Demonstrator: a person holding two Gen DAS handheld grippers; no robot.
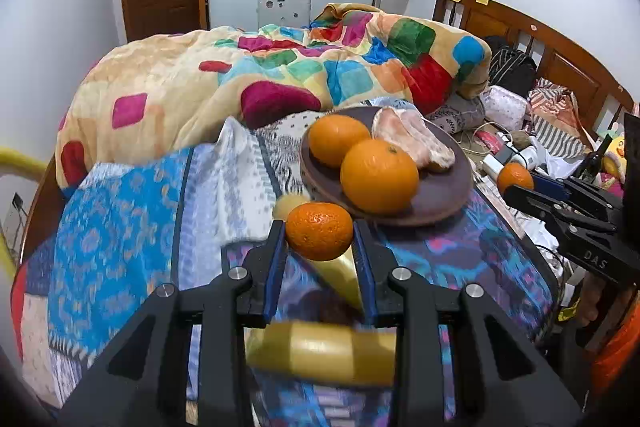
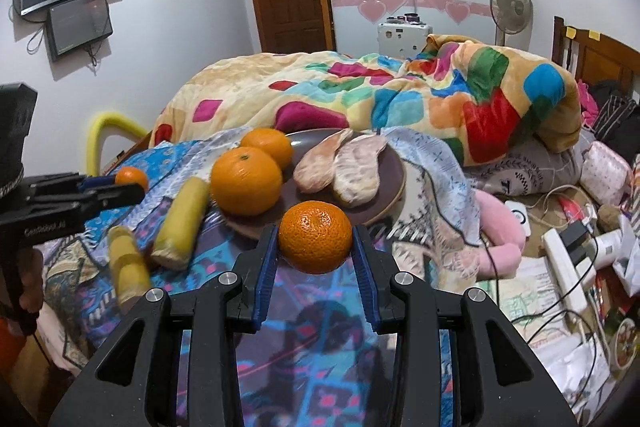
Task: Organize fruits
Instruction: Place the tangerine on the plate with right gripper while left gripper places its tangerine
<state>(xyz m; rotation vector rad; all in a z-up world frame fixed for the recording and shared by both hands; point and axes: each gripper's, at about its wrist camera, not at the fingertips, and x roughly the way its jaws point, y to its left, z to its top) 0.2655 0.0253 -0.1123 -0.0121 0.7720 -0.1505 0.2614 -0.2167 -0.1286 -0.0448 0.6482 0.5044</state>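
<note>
My left gripper [image 1: 319,227] is shut on a small mandarin [image 1: 319,233], held above the patterned cloth just short of the brown plate [image 1: 440,205]. On that plate lie two larger oranges [image 1: 378,175] and peeled pomelo segments [image 1: 412,139]. My right gripper [image 2: 315,233] is shut on a second mandarin [image 2: 316,239], near the front rim of the plate [image 2: 394,183]. Each gripper also shows in the other's view: the right gripper [image 1: 516,183] at the right edge, the left gripper [image 2: 132,183] at the left. Two yellow cylindrical pieces [image 2: 182,219] lie on the cloth left of the plate.
Everything rests on a bed with a blue patterned cloth [image 1: 120,219]. A bulky colourful blanket [image 1: 280,79] rises behind the plate. Cables, a power strip [image 2: 564,267], a pink soft toy [image 2: 500,227] and clutter fill the right side. The wooden headboard [image 1: 560,59] bounds the far right.
</note>
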